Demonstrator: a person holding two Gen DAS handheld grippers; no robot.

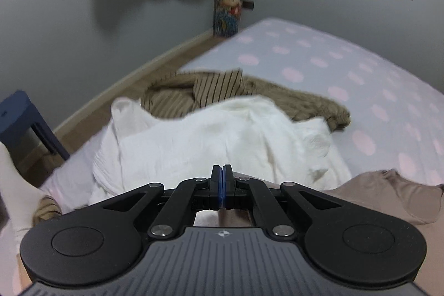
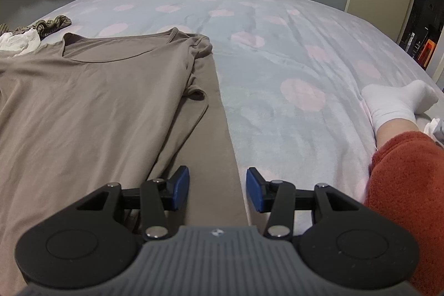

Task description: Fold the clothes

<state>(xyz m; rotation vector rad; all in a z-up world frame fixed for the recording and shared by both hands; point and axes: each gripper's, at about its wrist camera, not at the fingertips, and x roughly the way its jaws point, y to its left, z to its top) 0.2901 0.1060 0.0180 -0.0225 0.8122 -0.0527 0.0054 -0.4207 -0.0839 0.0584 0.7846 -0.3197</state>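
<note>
The taupe shirt (image 2: 91,90) lies flat on the bed (image 2: 291,52), its right side already folded in. It looks light and limp (likely to sag), so pinch a hem corner. The right hand-held gripper (image 2: 217,192) hovers half-open, empty; the left hand-held gripper (image 1: 221,176) is closed, empty.

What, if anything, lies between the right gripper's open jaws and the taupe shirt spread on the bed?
Nothing visible does. The right gripper stands open directly over the taupe shirt's straight folded edge, with only shirt fabric and bedsheet beneath the jaws.
</note>
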